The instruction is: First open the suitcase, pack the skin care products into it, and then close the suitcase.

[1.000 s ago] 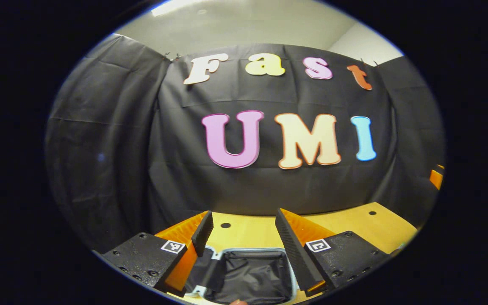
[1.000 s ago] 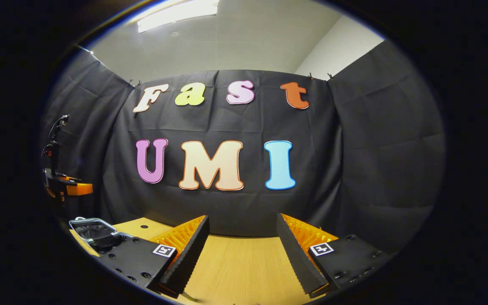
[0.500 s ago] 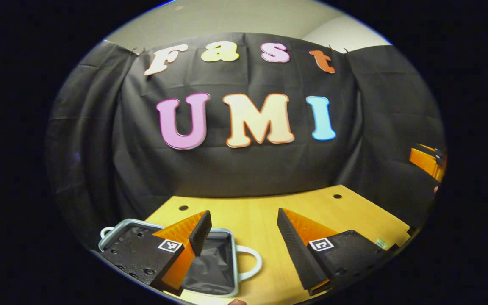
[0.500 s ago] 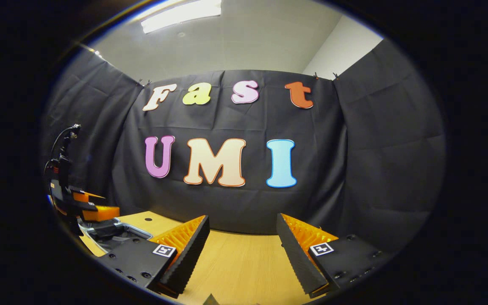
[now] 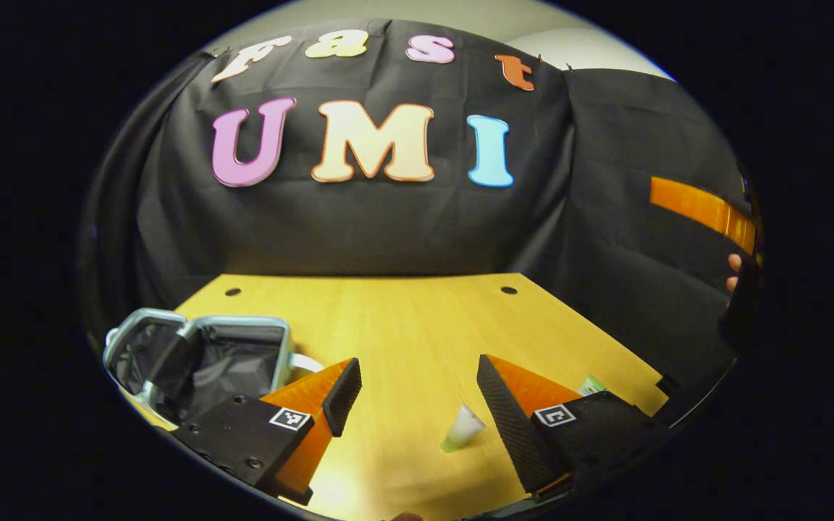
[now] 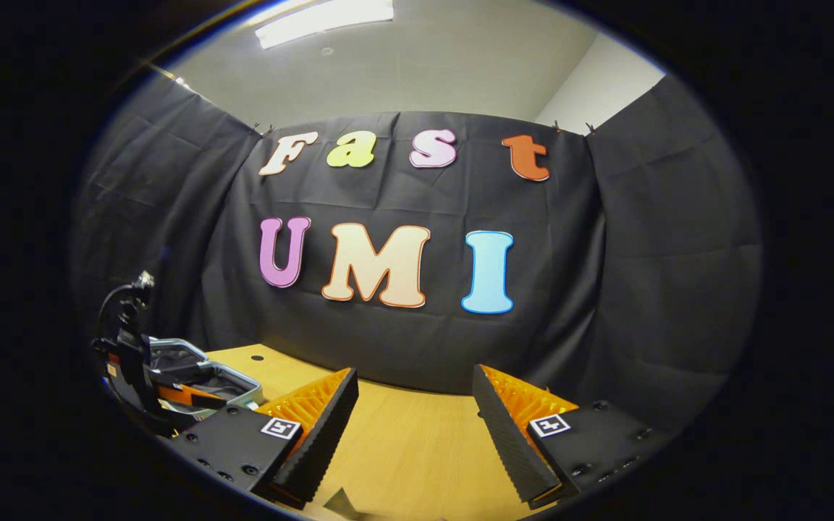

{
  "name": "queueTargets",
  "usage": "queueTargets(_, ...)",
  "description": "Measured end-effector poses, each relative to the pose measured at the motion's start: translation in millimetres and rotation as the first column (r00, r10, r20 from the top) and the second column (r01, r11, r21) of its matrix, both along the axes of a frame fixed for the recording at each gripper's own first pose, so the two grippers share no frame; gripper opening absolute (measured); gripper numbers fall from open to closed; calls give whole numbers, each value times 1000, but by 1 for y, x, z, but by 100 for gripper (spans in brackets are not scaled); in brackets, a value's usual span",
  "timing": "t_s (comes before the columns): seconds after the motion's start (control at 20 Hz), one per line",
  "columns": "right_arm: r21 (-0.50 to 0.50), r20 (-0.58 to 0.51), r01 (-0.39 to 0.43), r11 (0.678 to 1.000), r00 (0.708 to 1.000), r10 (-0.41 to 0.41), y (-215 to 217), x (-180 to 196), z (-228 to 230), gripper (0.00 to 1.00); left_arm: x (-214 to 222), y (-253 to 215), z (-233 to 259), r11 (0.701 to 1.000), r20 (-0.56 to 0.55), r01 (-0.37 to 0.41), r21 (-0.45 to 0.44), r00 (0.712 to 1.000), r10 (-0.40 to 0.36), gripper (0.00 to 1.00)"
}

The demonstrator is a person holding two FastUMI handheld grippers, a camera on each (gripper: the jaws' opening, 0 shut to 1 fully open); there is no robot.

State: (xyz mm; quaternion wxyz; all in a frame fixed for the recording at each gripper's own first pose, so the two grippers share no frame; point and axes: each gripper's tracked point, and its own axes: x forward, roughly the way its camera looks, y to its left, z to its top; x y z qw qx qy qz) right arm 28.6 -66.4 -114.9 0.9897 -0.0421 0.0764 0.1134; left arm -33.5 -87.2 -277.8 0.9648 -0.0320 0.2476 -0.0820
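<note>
Item: small pale-green plastic tube with white cap [image 5: 462, 428], lying near tabletop [image 5: 402, 325] front edge, between left hand-held gripper [image 5: 417, 405] fingers, spread, empty. Right hand-held gripper [image 6: 415, 427]: spread, empty. Light-blue hard-shell suitcase [image 5: 192, 358]: open, front-left corner. Advice: descend squarely, pinch mid-tube.

Recording booth inside a plain room: black cloth [image 6: 649, 275] hangs clipped on three sides around a drilled wooden table [image 5: 417, 318]; white wall [image 6: 591, 79] and ceiling light [image 6: 323, 13] show above.
</note>
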Motion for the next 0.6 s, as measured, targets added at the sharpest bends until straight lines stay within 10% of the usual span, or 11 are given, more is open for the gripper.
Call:
queueTargets(0.4, -2, -74, -16, 1000, 997, 16, -5, -11, -26, 99, -16, -44, -78, 995, -173, 67, -68, 982, -78, 88)
queueTargets(0.6, 26, -158, -62, 998, 985, 65, 11, -31, -57, 100, -19, -41, -120, 998, -271, 22, -51, 962, -35, 57)
